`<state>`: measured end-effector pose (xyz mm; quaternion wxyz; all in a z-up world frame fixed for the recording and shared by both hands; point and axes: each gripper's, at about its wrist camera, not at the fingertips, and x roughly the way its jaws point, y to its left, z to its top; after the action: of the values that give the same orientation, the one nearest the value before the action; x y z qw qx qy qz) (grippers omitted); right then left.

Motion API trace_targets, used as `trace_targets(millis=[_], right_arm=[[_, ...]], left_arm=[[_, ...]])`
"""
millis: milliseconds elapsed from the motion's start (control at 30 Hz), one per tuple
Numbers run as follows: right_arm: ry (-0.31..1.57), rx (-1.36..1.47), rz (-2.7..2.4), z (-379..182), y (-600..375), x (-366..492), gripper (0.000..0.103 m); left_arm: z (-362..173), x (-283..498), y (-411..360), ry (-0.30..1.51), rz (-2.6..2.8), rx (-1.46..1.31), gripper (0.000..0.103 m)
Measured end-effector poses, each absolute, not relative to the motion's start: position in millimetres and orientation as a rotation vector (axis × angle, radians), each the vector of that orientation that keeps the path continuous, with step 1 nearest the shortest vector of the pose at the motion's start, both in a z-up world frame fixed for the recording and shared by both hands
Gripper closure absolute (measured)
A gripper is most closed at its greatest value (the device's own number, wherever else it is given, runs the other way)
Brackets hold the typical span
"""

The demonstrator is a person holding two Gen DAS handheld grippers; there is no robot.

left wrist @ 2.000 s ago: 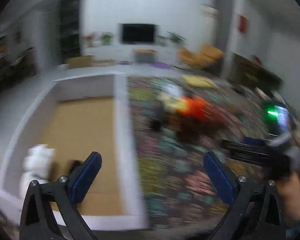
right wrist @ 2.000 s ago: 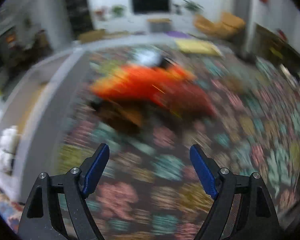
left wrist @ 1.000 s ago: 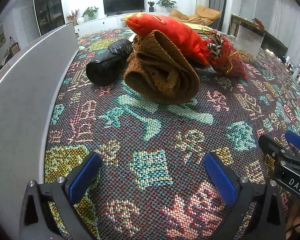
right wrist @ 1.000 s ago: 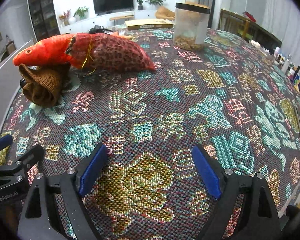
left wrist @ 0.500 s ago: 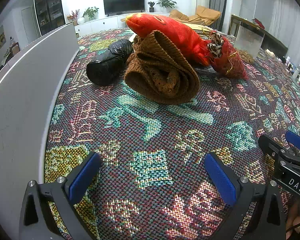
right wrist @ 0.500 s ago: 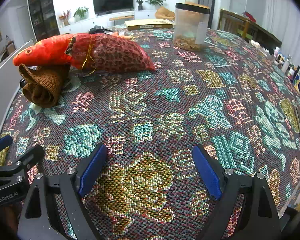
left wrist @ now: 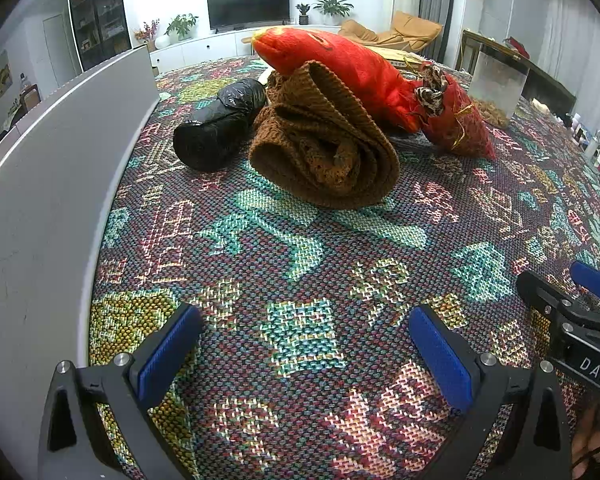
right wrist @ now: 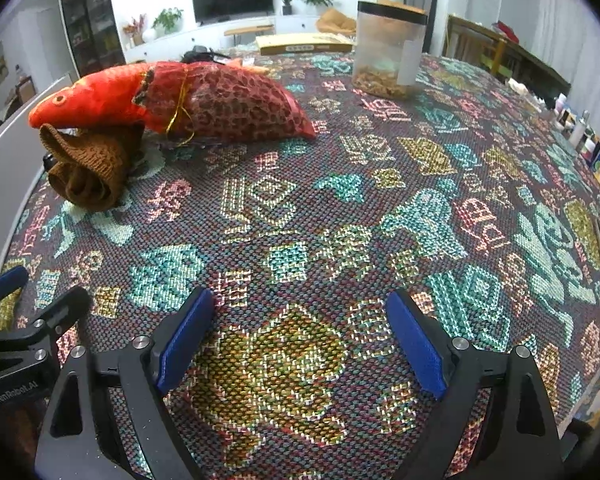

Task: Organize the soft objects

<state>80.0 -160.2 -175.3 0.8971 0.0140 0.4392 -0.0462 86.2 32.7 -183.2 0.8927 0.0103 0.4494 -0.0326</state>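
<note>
Patterned tablecloth (left wrist: pixel 300 248) — red plush fish (left wrist: pixel 340 64) atop brown knit (left wrist: pixel 324 152), perhaps a scarf — left gripper (left wrist: pixel 304 344) and right gripper (right wrist: pixel 300 336) both spread, empty.

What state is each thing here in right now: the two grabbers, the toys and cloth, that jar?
Left gripper: open, empty, low over the tablecloth.
Right gripper: open, empty.
Brown knit: loosely rolled, lying on the tablecloth.
Red fish: lying across the knit's top.
Mesh bag: tied with gold cord, over the fish's tail end.
Black roll: lying on its side beside the knit.
Jar: upright, lid on, partly filled.
</note>
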Motion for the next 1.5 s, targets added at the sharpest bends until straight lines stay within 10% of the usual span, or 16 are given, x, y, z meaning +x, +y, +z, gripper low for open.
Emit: trace_targets(millis=[1500], right_arm=[[0.838,0.252,-0.002,-167.5,-188.3,74.3,0.012]], left_arm=[[-183.3,86.3,32.5,0.931,-0.068,0.020,0.000]])
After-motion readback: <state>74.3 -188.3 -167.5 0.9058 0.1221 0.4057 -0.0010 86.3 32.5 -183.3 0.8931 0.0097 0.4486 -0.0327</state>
